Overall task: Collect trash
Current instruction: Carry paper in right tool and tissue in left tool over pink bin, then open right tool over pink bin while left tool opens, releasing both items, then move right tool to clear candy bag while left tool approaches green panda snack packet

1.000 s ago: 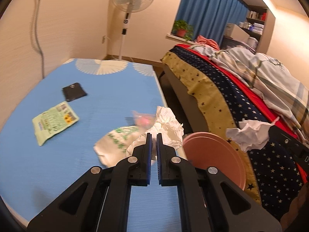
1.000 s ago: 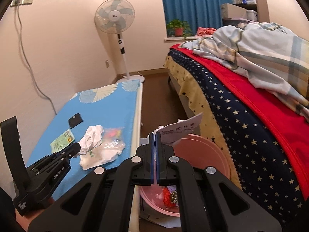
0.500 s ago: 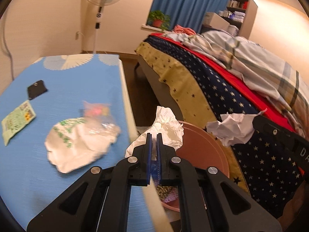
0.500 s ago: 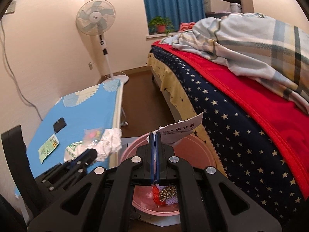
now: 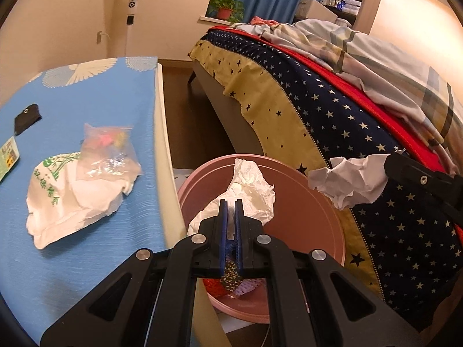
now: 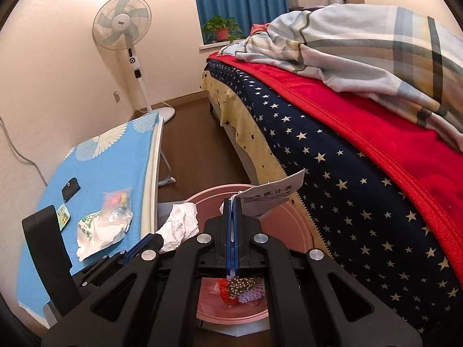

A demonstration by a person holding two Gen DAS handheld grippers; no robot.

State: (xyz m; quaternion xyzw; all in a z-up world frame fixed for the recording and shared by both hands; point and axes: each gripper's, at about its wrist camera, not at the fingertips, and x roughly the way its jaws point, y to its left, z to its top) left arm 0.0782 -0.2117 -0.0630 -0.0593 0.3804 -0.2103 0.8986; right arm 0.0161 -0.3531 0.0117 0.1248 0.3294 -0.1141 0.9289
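A pink bin (image 5: 303,211) stands on the floor between the blue-clothed table (image 5: 101,101) and the bed, with some trash (image 6: 243,287) at its bottom. My left gripper (image 5: 230,202) is shut on a crumpled white tissue (image 5: 251,185) and hangs over the bin's near left rim. My right gripper (image 6: 230,201) is shut on a crumpled printed paper (image 6: 272,196) above the bin's far side. From the left wrist, that paper (image 5: 350,182) shows at the right. On the table lie a white bag with green print (image 5: 72,196), a clear bag (image 5: 107,150), a green packet (image 5: 7,156) and a small black item (image 5: 26,118).
The bed (image 6: 361,173), with a star-patterned cover and a heaped plaid quilt, borders the bin on the right. A standing fan (image 6: 124,23) is by the far wall, and brown floor (image 5: 196,121) runs between table and bed. White paper lies under the bin.
Both grippers have moved right and down, from beside the table to over the pink bin. The left one carried the tissue off the table's edge. Both stayed shut.
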